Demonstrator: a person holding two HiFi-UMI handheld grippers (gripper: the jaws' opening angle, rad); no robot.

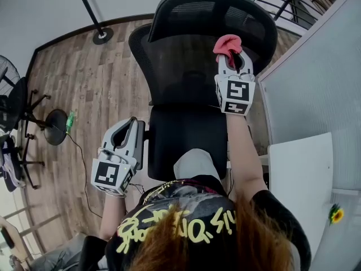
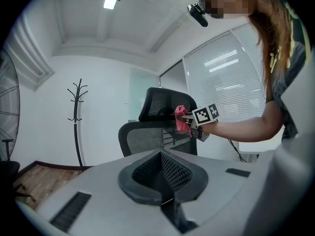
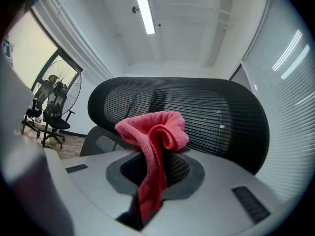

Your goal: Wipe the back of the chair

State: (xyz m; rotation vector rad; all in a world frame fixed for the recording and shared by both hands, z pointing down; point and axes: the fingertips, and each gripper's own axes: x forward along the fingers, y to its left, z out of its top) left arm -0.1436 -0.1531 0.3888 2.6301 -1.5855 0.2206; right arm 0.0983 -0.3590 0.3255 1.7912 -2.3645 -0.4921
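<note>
A black mesh office chair [image 1: 186, 66] stands in front of me, its curved headrest [image 3: 197, 117] filling the right gripper view. My right gripper [image 1: 234, 58] is shut on a pink cloth [image 1: 227, 43], held up at the headrest's mesh; the cloth [image 3: 155, 141] bunches out between the jaws. From the left gripper view the chair [image 2: 157, 127] and the cloth [image 2: 181, 118] show at a distance. My left gripper [image 1: 125, 133] hangs low at the chair's left side, jaws shut with nothing in them.
Wooden floor lies around the chair. A coat stand [image 2: 76, 122] rises at the white wall. A standing fan [image 1: 11, 103] and other black chairs [image 3: 51, 114] are at the left. A white desk [image 1: 302, 174] and a grey partition [image 1: 321, 78] are at the right.
</note>
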